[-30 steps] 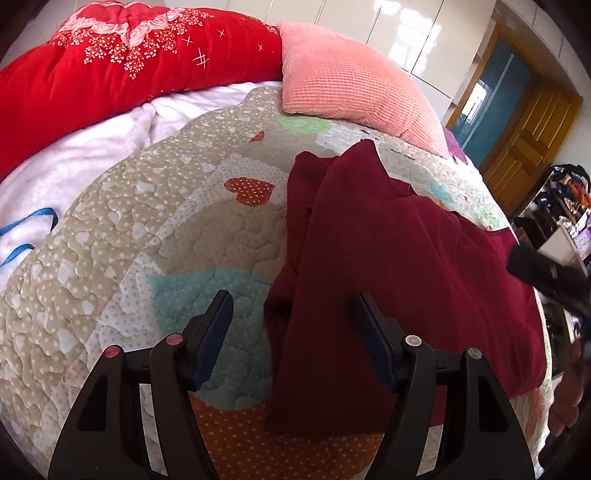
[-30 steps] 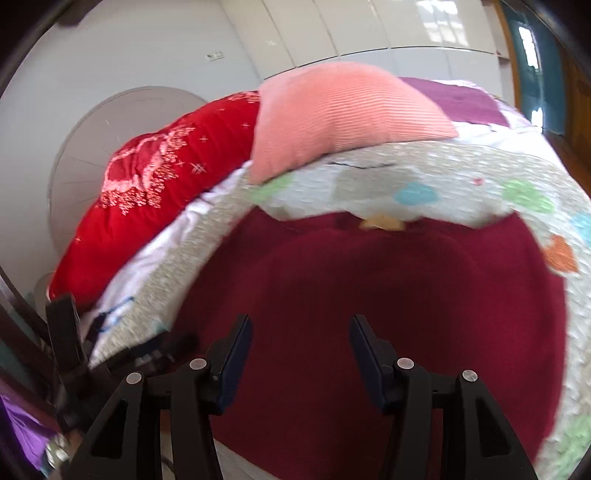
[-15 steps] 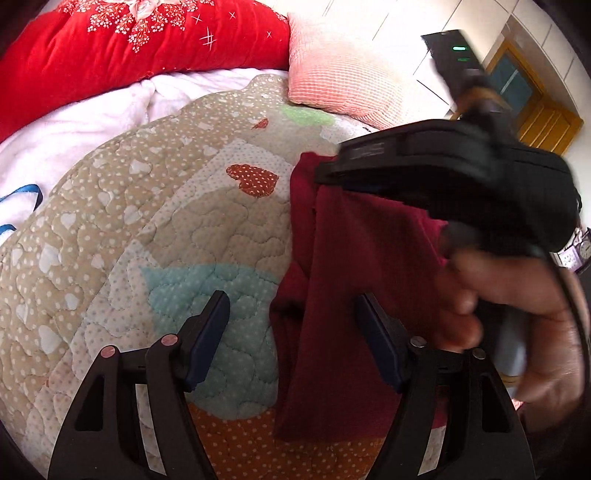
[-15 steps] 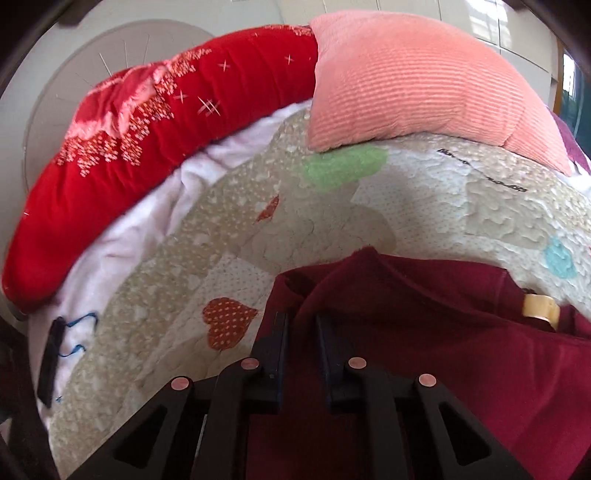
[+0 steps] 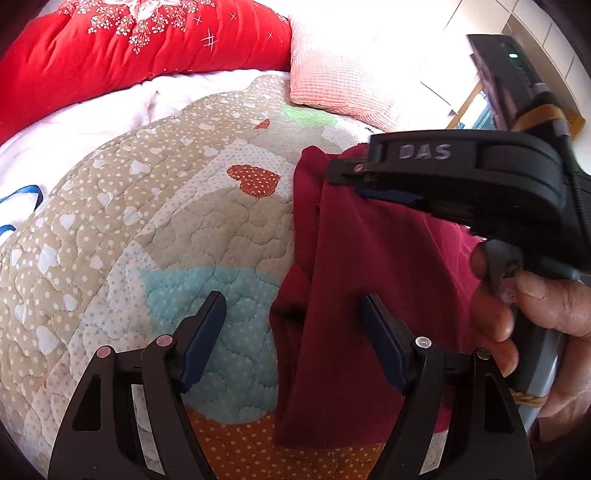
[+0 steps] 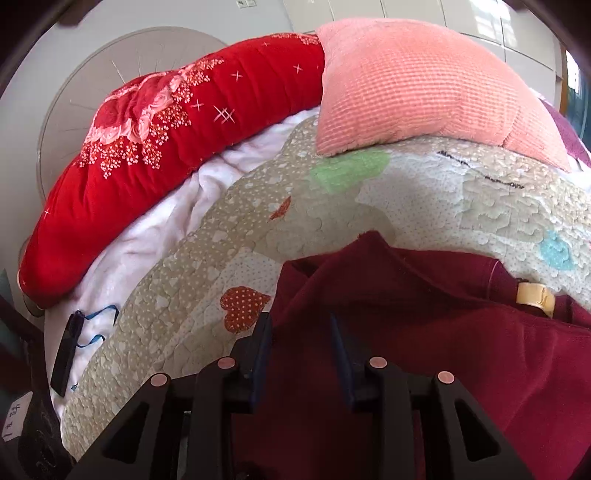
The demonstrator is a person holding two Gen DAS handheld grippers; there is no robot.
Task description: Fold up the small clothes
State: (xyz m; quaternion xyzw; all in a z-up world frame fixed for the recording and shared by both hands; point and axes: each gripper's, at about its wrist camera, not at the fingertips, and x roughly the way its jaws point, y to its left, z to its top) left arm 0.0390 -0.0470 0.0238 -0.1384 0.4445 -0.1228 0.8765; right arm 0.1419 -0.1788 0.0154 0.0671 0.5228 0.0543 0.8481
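Left gripper (image 5: 291,332): jaws held apart above maroon garment (image 5: 369,295).
Right gripper (image 6: 301,339): jaws parted; yellow label (image 6: 533,297) seen only here.

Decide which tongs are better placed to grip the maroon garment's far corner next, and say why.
Right, probably. The right tongs sit over the maroon garment at that far corner, jaws slightly apart. The left tongs hang wide open near its closer edge.

A home bedroom: a bed covered by a heart-patterned quilt (image 6: 461,206), a red flowered duvet (image 6: 155,147) at ten o'clock, a pink pillow (image 6: 417,85) at one o'clock, white wardrobe doors (image 6: 424,13) behind.
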